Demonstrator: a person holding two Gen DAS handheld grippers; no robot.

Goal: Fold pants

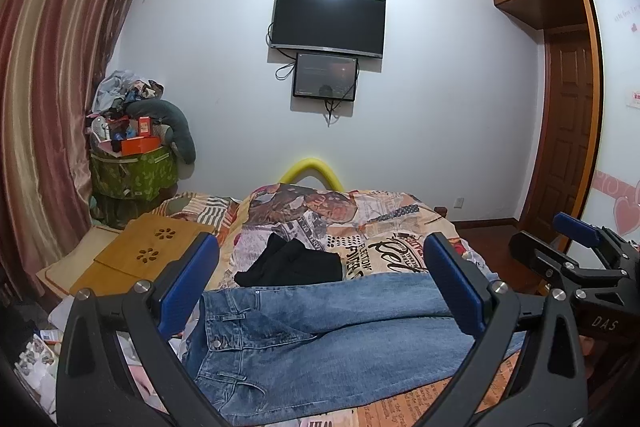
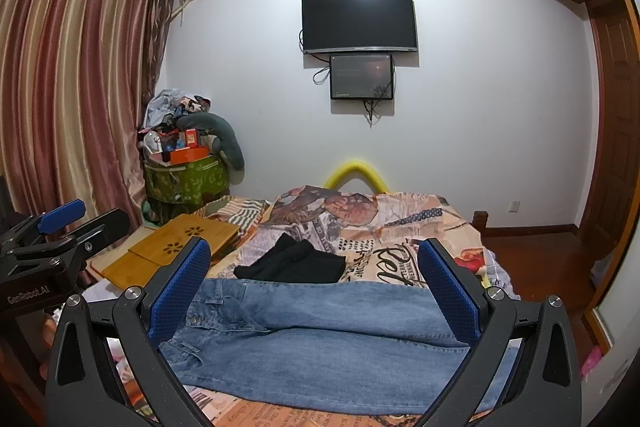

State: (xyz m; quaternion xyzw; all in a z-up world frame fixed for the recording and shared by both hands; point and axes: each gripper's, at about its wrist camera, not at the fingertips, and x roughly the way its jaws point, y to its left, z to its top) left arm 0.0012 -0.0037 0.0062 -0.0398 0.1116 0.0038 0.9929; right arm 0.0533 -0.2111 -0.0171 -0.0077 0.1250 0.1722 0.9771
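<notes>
Blue jeans (image 1: 320, 339) lie flat across the near end of the bed, waistband to the left, legs running right; in the right wrist view the jeans (image 2: 328, 339) look the same. My left gripper (image 1: 320, 287) hovers above them, open, nothing between its blue pads. My right gripper (image 2: 316, 291) is likewise open and empty above the jeans. The right gripper (image 1: 576, 251) shows at the right edge of the left wrist view; the left gripper (image 2: 60, 227) shows at the left edge of the right wrist view.
A folded black garment (image 1: 292, 263) lies just beyond the jeans on the patterned bedspread (image 1: 360, 223). A bamboo lap tray (image 1: 140, 251) sits at the bed's left. A green bin of clutter (image 1: 132, 167), curtains (image 1: 48, 87), a wall TV (image 1: 328, 23) and a wooden door (image 1: 568, 131) surround the bed.
</notes>
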